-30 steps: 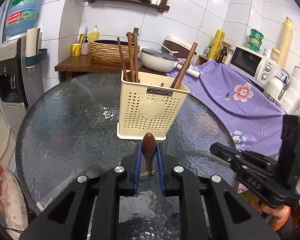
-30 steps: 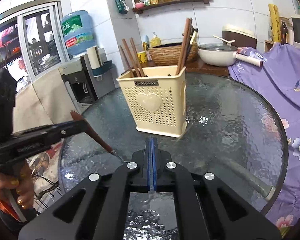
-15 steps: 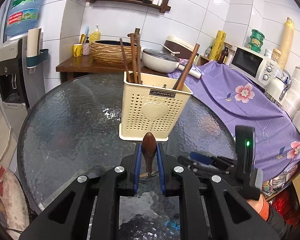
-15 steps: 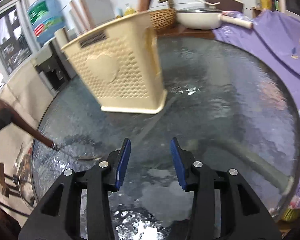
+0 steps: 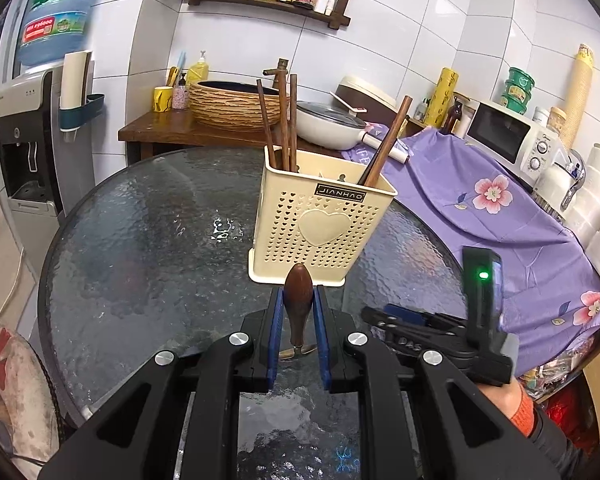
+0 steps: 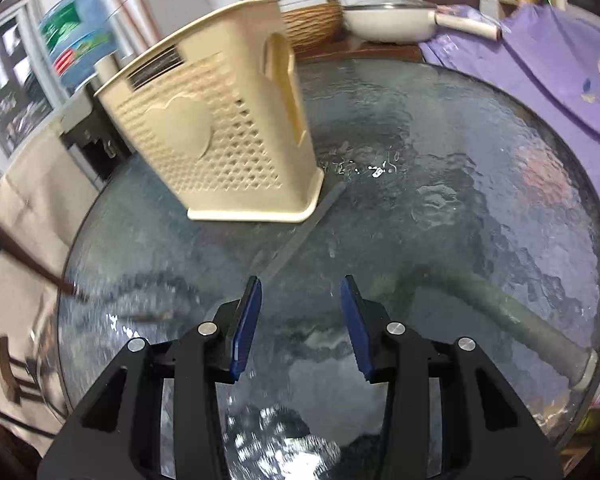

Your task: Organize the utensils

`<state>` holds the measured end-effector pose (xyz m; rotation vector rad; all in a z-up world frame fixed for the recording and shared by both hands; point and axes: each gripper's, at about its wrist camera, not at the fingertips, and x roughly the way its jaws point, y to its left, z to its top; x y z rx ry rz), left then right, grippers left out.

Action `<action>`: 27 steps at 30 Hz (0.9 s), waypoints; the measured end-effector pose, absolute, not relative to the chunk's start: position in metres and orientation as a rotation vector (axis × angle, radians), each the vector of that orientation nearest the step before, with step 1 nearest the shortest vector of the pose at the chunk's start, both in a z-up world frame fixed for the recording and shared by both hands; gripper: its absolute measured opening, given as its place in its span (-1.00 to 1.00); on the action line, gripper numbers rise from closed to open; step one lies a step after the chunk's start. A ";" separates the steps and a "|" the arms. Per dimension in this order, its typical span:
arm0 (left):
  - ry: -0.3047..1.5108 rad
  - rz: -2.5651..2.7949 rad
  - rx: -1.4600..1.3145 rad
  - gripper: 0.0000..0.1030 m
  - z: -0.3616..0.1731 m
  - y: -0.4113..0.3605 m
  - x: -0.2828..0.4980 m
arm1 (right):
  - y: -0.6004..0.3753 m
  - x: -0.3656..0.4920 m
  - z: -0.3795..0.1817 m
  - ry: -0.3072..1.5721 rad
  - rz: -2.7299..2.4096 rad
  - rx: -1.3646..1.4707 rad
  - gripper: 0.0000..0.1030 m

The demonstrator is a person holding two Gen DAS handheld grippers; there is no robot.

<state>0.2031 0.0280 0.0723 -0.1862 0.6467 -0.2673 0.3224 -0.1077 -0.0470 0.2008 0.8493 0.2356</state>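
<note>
- Your left gripper (image 5: 296,312) is squeezed tight on the brown wooden handle (image 5: 297,300) of a utensil. The blue pads (image 5: 276,320) press on both sides of it.
- The handle's long line points away from you, straight at the cream holder (image 5: 320,224). Its round end sits just in front of the holder's bottom edge, and its metal end points back toward you, low over the glass table (image 5: 139,248). I cannot tell whether it is a spoon or a fork.
- The holder stands near the middle of the round table. It already has brown sticks (image 5: 283,120) standing up in its far left corner and one leaning in its right corner.
- Your right gripper (image 6: 300,316) has just been opening and now stands open with nothing between its pads. It hangs low over the table near the edge closest to you. The holder (image 6: 219,128) is ahead of it and to the left.
- The left hand is the one with the utensil, and it faces the holder straight on, so I think it moves next. The handle must go up above the rim, then down into the holder.
</note>
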 end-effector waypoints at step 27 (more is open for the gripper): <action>0.657 -0.281 -0.209 -0.71 0.069 0.036 0.206 | -0.106 0.263 -0.062 0.969 0.298 -0.059 -0.18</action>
